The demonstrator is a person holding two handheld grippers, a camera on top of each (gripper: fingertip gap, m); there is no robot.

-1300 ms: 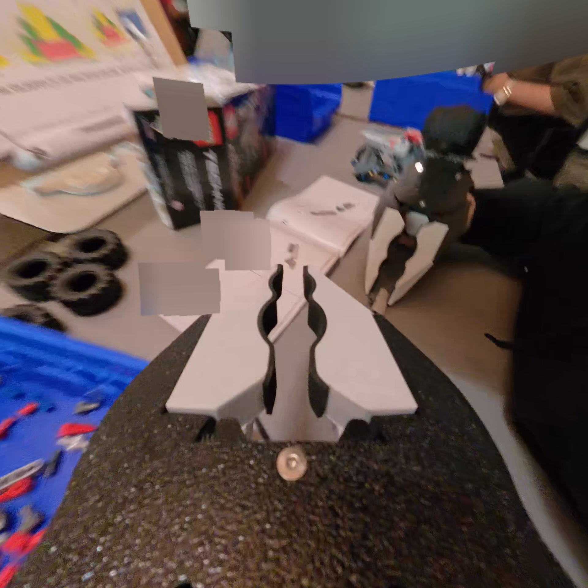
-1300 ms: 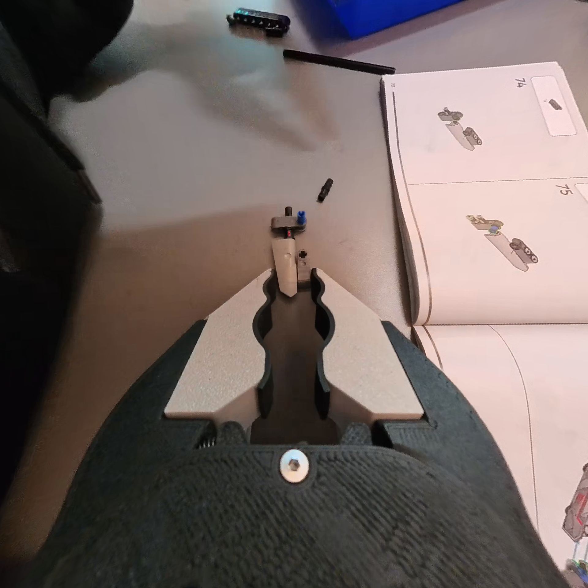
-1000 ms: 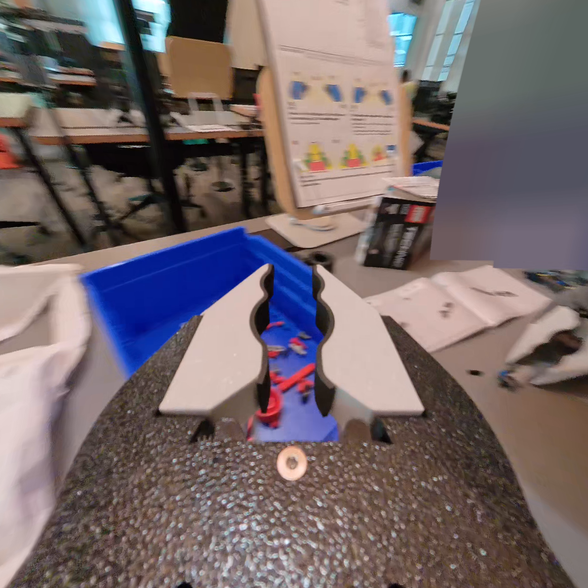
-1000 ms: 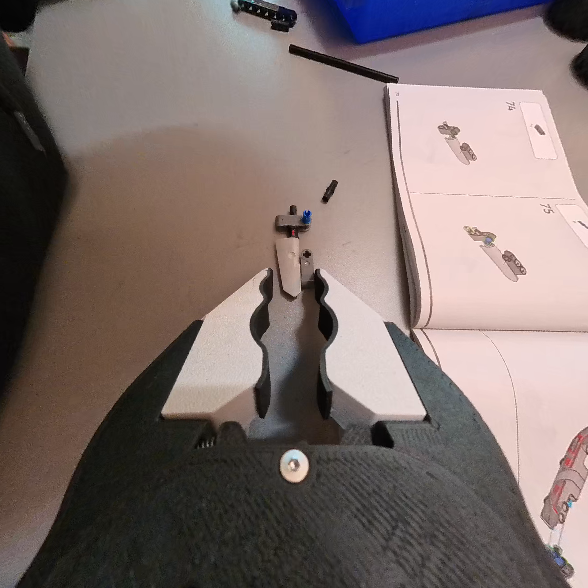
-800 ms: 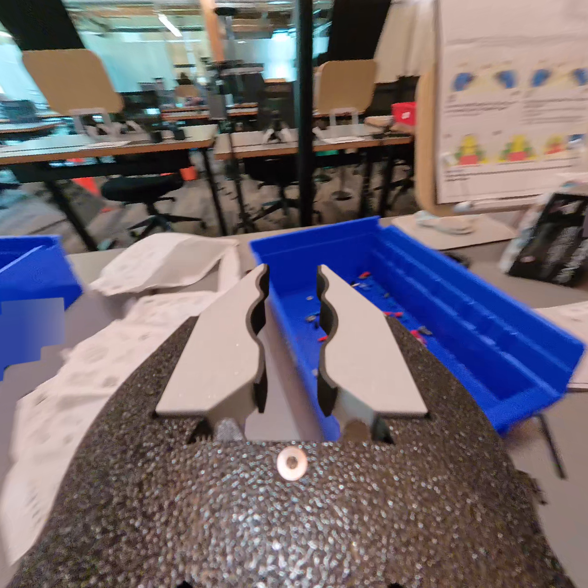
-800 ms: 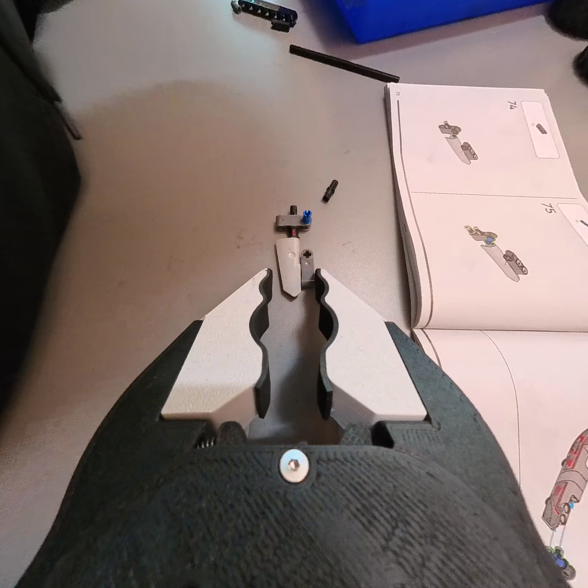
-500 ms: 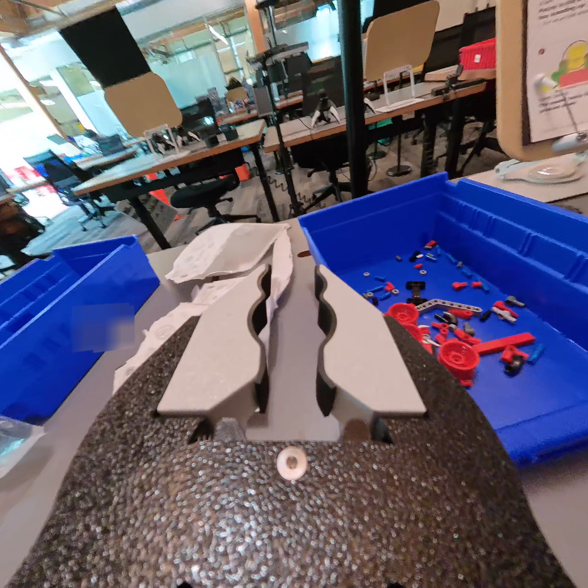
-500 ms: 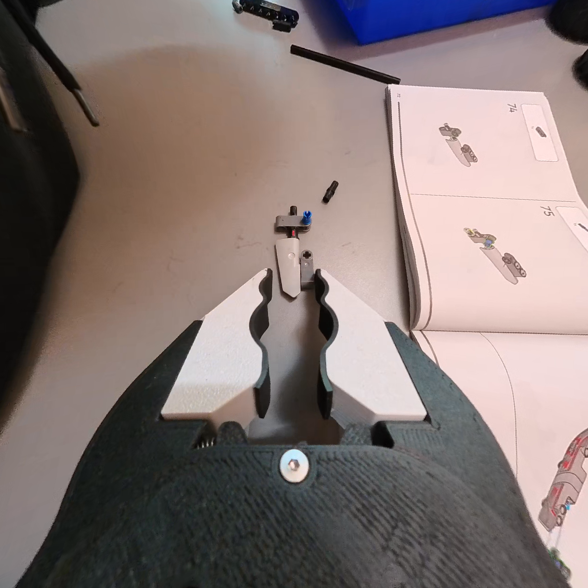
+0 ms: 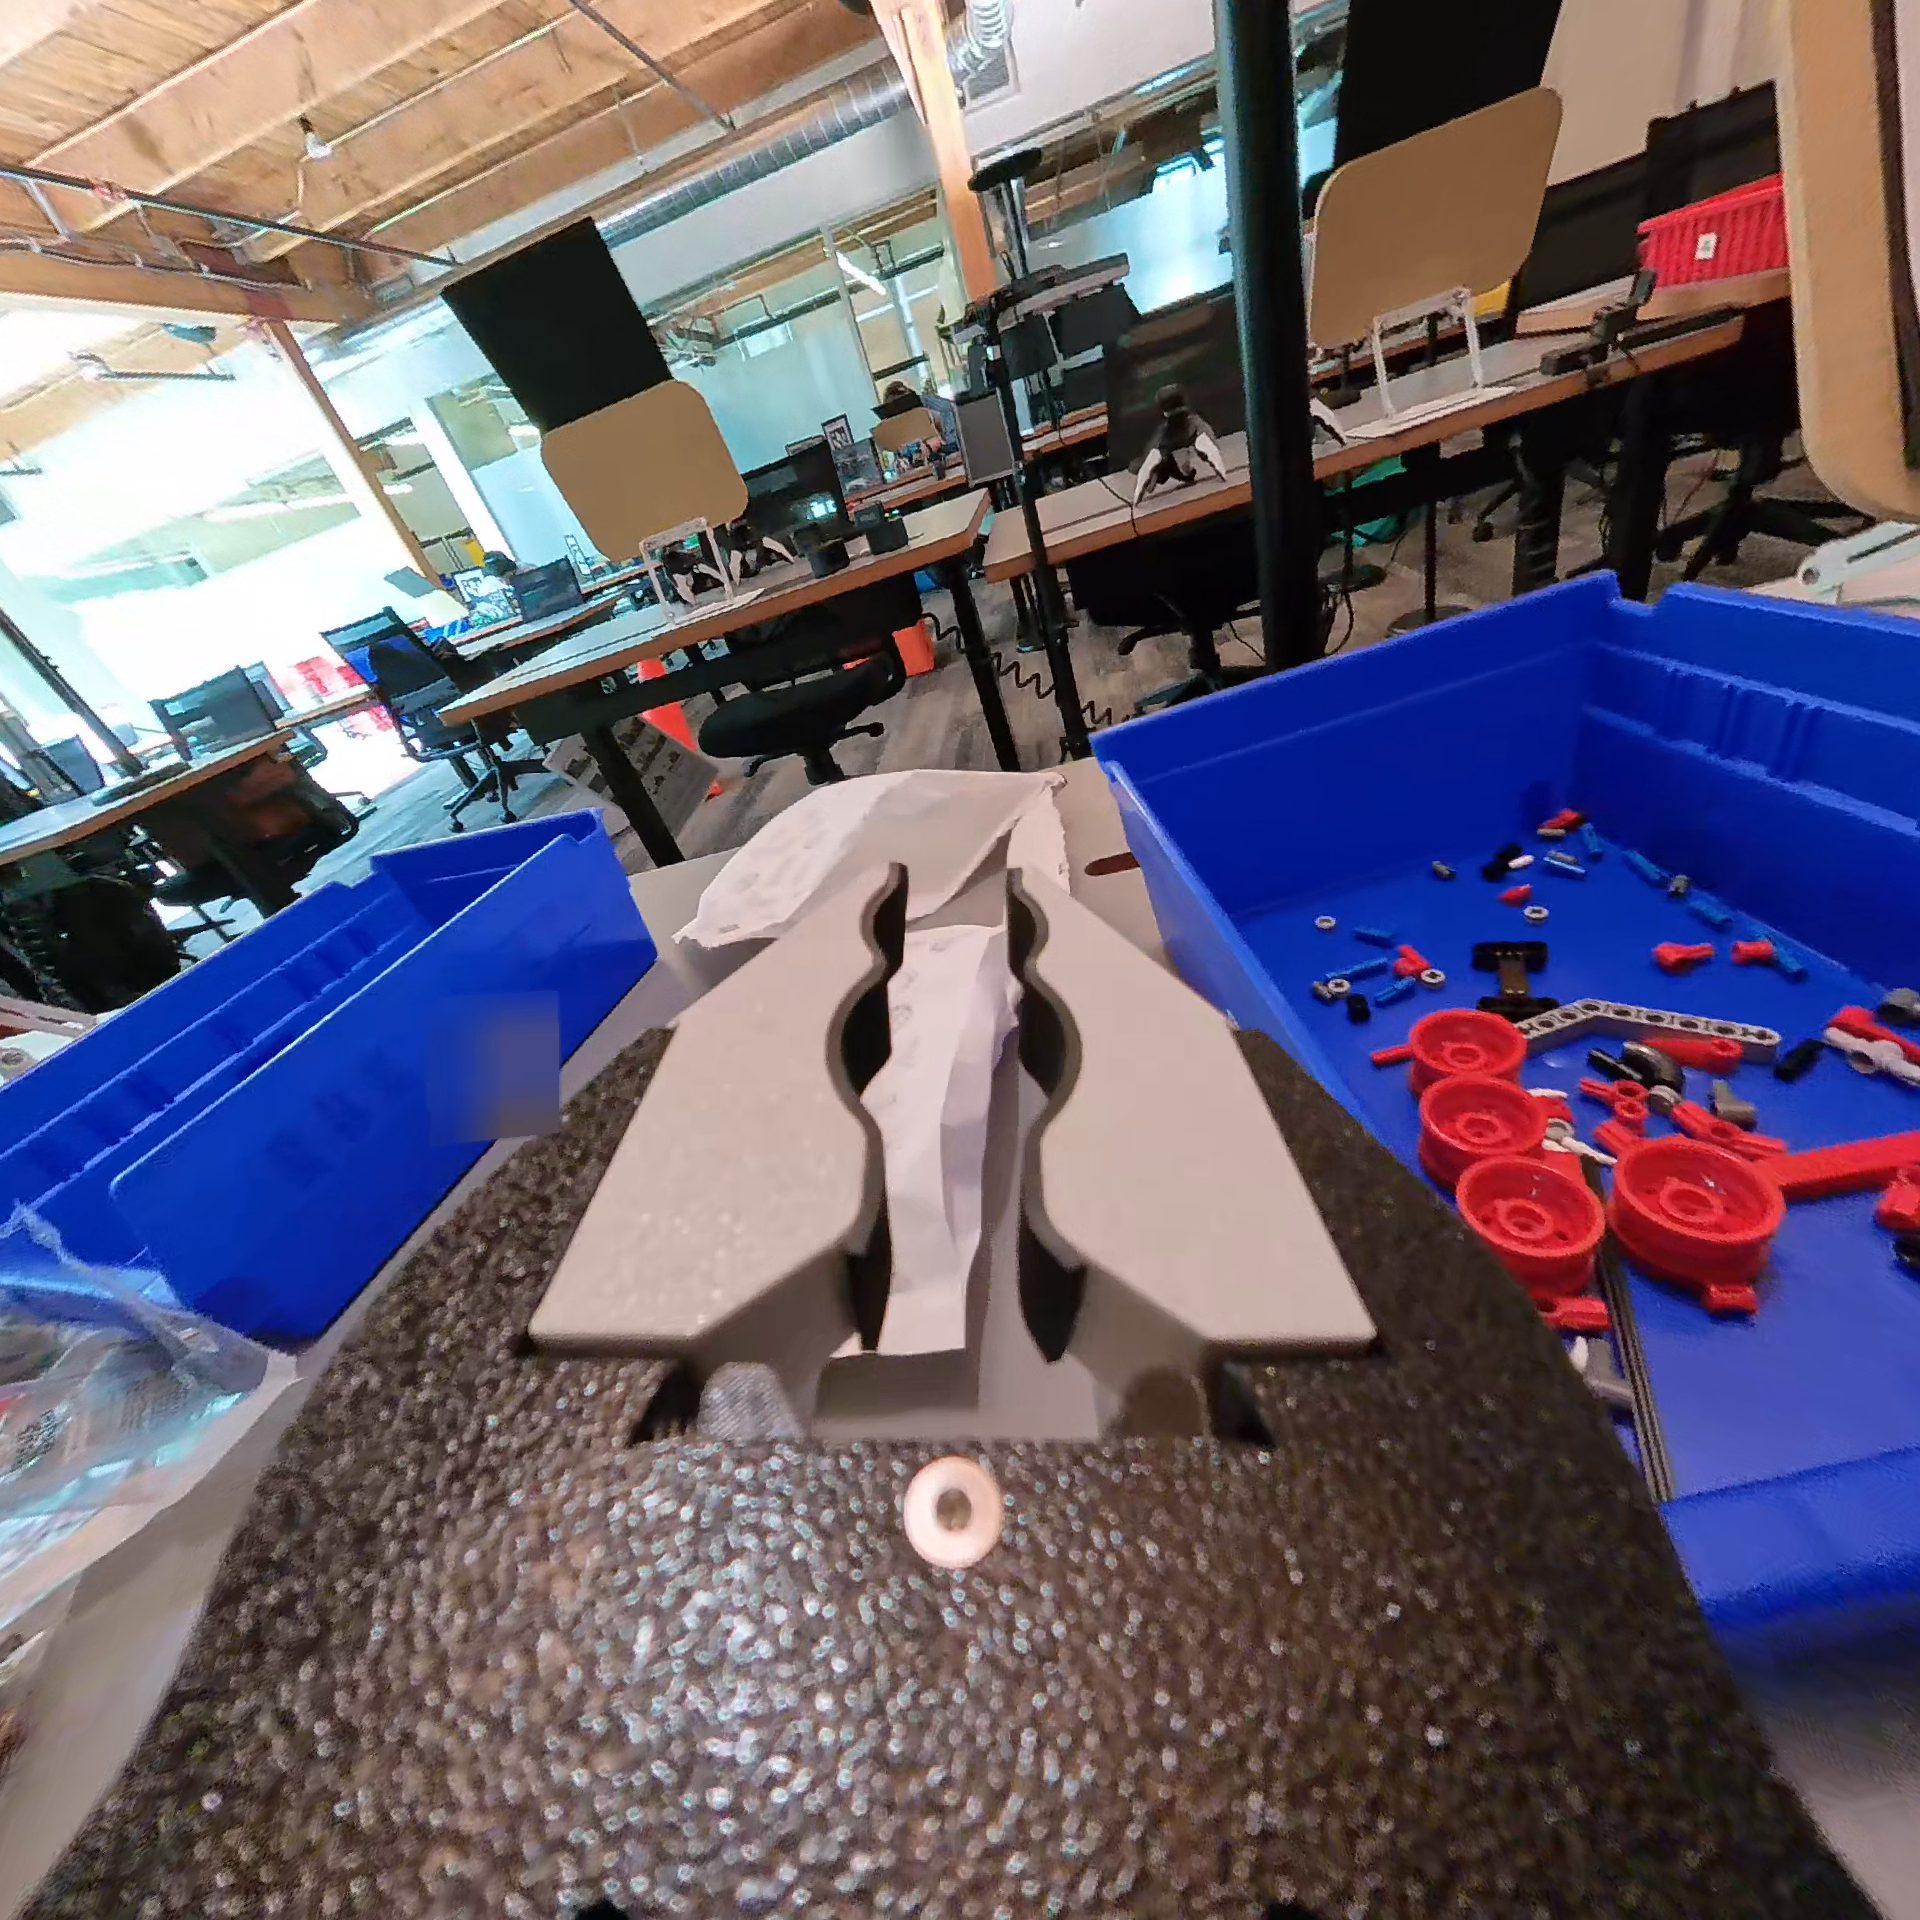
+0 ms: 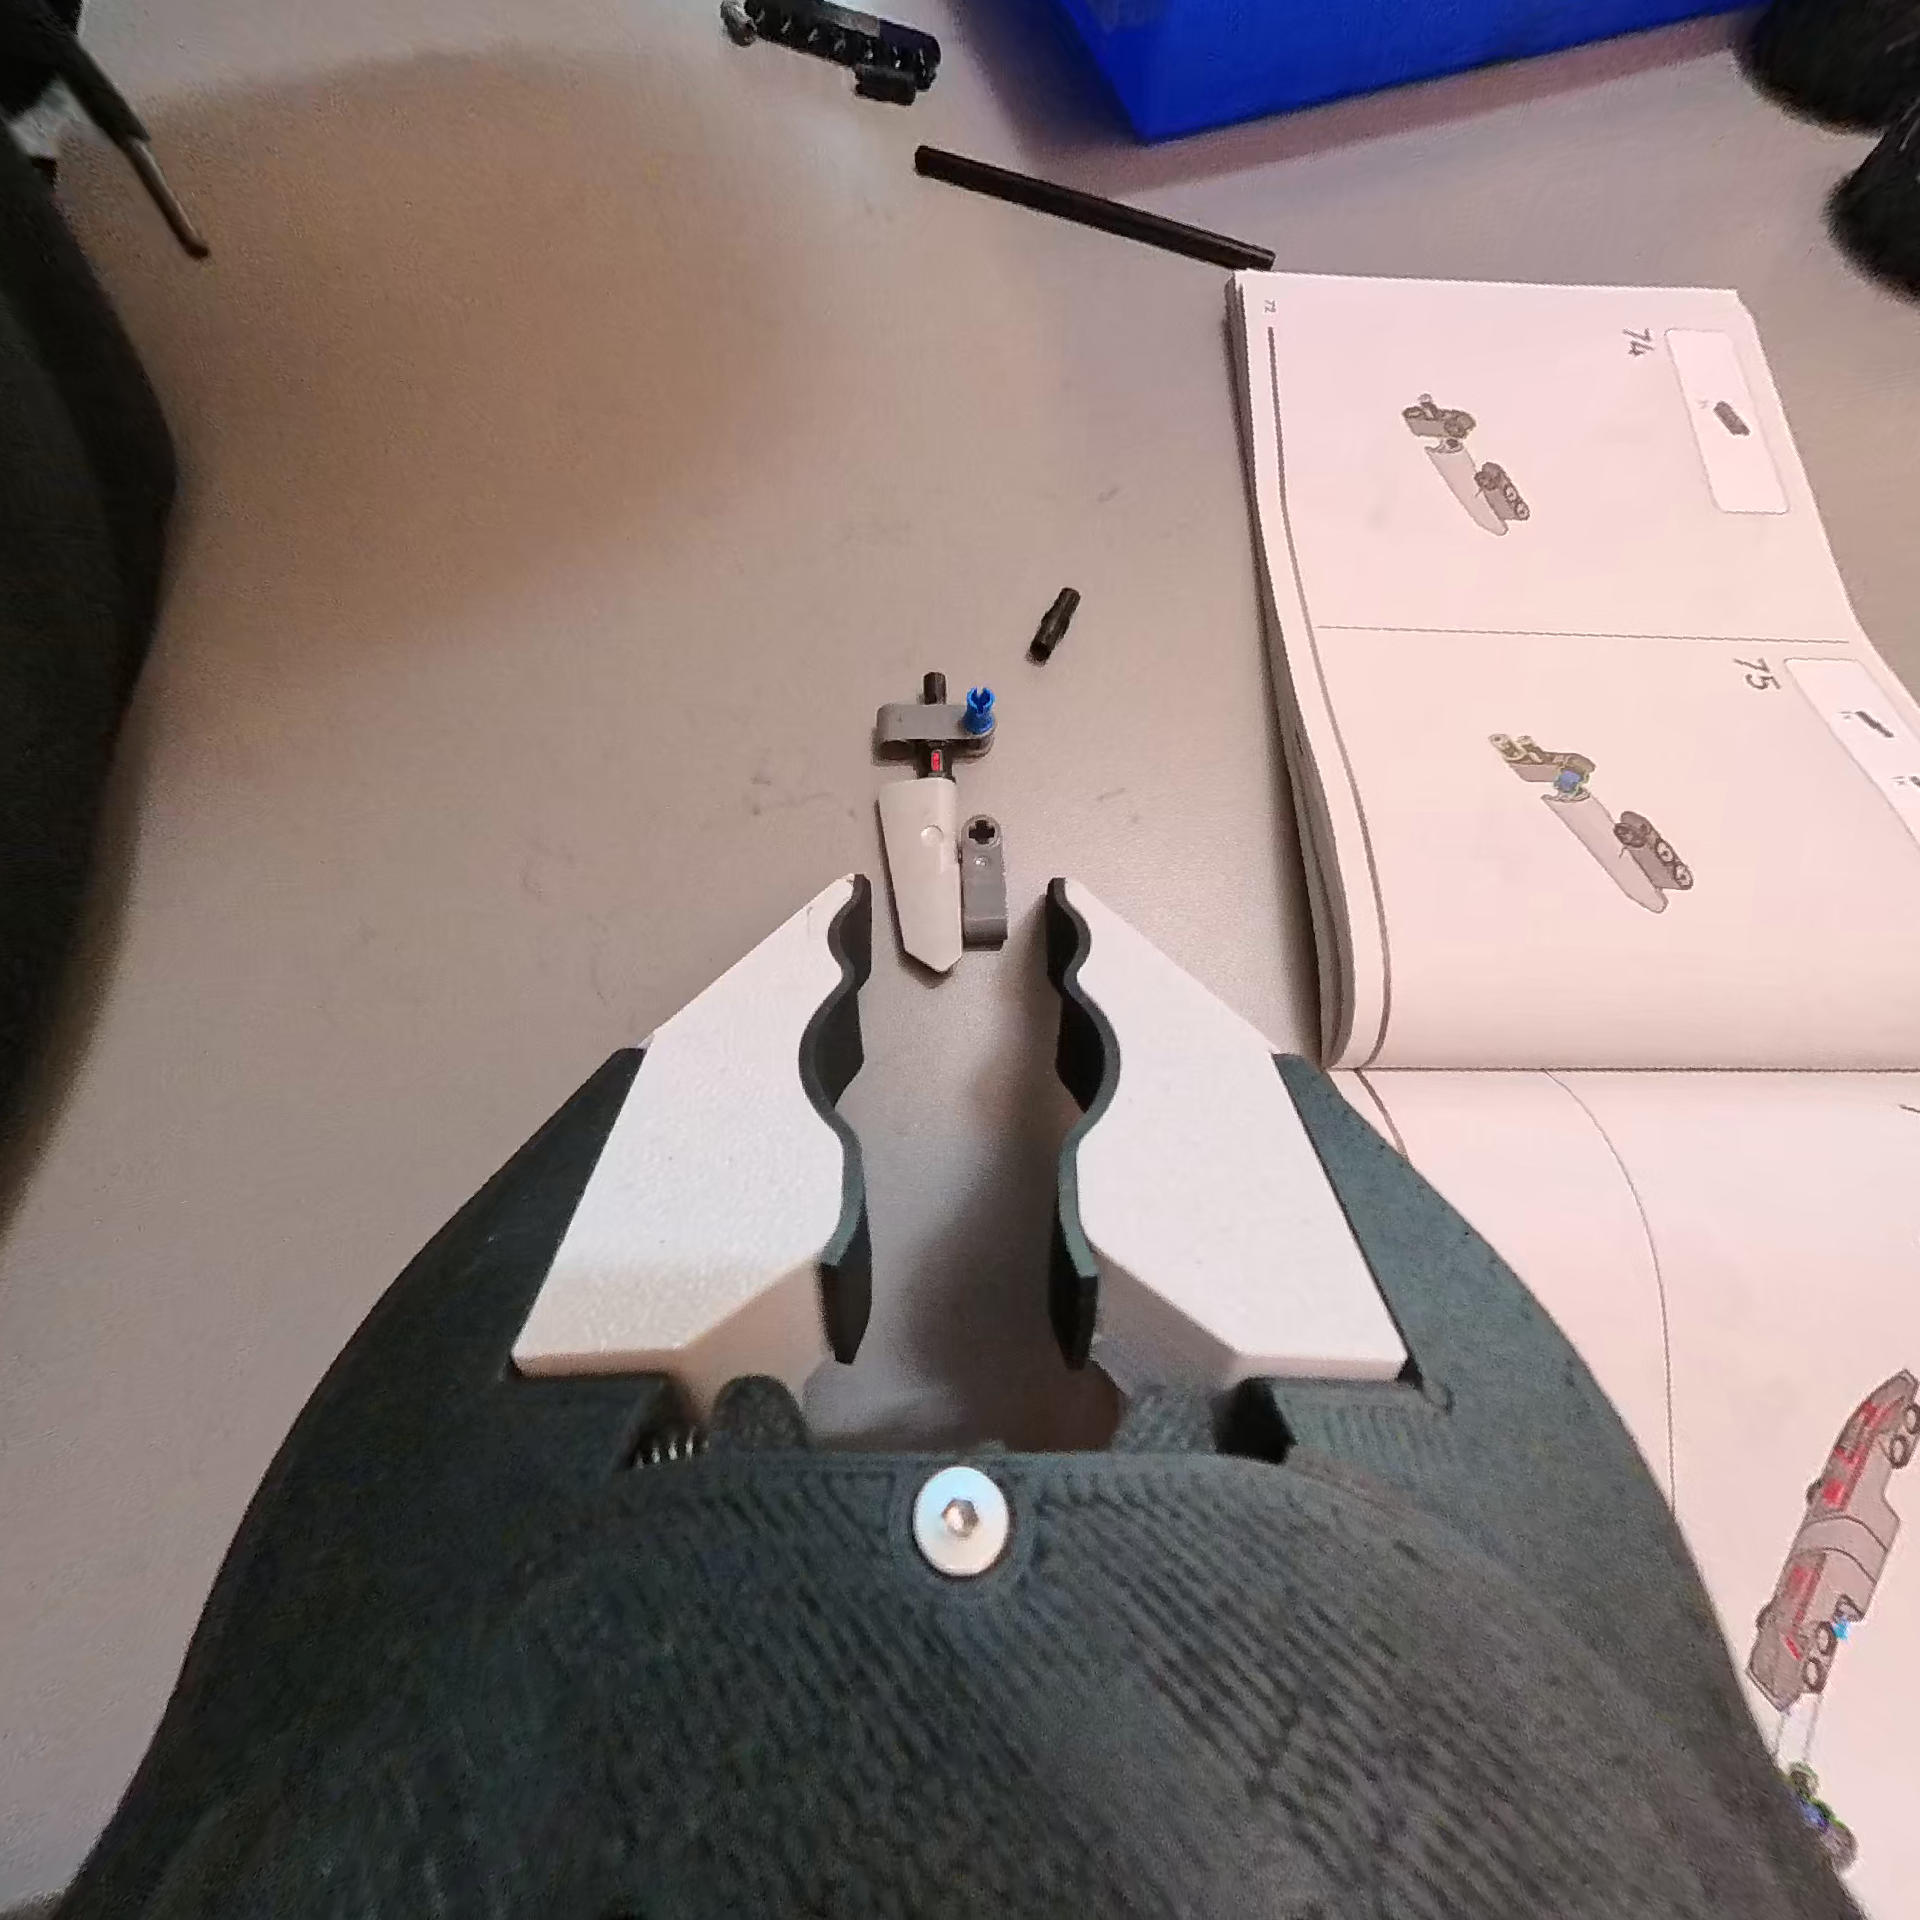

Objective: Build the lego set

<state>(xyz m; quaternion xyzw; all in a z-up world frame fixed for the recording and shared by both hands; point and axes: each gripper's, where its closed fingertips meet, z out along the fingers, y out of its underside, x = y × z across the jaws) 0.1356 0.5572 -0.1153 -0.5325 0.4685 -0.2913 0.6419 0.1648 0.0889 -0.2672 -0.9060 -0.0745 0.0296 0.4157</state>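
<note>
In the right wrist view a small grey lego assembly [image 10: 933,831] with a blue pin lies on the grey table, just ahead of my right gripper [image 10: 954,883]. The right gripper is open and empty. A short black pin [image 10: 1052,623] lies beyond it to the right, and a long black axle [image 10: 1091,208] farther off. The open instruction book [image 10: 1558,644] lies at right. In the left wrist view my left gripper [image 9: 953,873] is open and empty above crumpled white paper bags [image 9: 904,852]. A blue bin [image 9: 1299,800] at right holds red wheel hubs [image 9: 1558,1195] and several small parts.
More blue bins [image 9: 312,1039] stand at left in the left wrist view, with a clear plastic bag [image 9: 83,1382] near them. A black beam with holes [image 10: 831,47] and a blue bin corner [image 10: 1299,62] lie at the far edge of the right wrist view. A dark sleeve [image 10: 62,623] fills the left. One gripper's finger ends stand about 50 cm off the other's. The short black pin [image 10: 1052,623] is closer to my right gripper, around 6 cm from its tips; the left tips are 45 cm off. The long black axle [image 10: 1091,208] sits 20 cm or so from the ends of my right fingers.
My left gripper has swung left, away from the instruction book and the other gripper, past the blue parts bin to the paper bags. My right gripper has barely moved.
</note>
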